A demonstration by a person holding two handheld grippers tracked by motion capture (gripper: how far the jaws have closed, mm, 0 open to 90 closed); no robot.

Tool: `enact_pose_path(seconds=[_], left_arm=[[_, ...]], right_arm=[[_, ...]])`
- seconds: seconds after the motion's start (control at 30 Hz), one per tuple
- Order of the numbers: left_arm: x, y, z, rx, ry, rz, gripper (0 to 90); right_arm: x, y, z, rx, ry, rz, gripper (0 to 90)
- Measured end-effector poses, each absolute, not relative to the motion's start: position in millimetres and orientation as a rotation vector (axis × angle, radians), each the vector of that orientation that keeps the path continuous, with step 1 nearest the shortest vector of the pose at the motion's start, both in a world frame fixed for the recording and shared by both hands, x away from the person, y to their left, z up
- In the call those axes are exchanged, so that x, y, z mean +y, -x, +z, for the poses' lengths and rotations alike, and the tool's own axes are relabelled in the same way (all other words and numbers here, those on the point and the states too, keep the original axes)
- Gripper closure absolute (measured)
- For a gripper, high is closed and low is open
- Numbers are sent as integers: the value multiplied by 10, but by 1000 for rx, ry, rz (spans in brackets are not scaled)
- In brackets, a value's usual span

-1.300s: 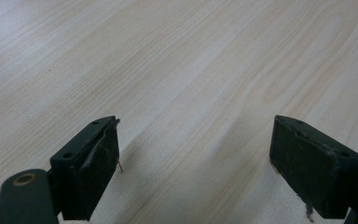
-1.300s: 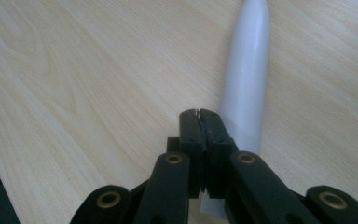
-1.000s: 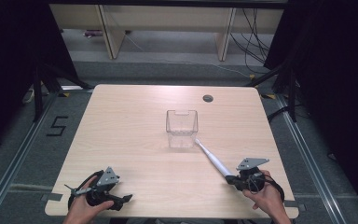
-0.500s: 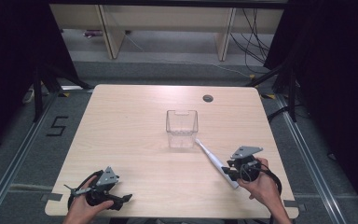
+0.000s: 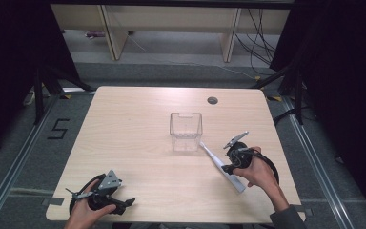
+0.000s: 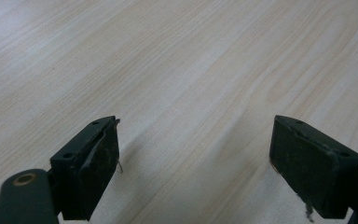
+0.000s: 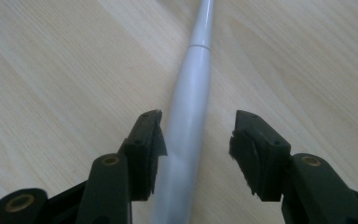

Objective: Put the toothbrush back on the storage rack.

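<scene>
Right gripper (image 5: 230,160) slides in from the table's near right corner over the white toothbrush (image 5: 220,166), jaws just opening, handle now between them, pads not pressing

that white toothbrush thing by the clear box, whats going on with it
A person works at a wooden table with a gripper in each hand. The right gripper sits over the white electric toothbrush, which lies flat beside the clear plastic box. Its jaws have just been opening; the handle runs between them, not yet clamped. The left gripper rests open near the table's front edge with nothing between its jaws.
</scene>
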State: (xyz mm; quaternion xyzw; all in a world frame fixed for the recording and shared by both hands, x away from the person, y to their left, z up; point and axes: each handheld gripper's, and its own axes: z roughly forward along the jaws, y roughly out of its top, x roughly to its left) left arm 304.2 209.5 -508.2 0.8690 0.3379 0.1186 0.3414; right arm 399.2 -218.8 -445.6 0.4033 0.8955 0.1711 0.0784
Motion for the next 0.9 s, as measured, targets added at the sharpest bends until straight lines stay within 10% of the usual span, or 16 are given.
enact_pose_path(seconds=[0.9], left_arm=[[2096,-3041,-5076,876,-2260,309,154]], right_arm=[[-1903,-4400,-4616,2840,-1146,262,555]])
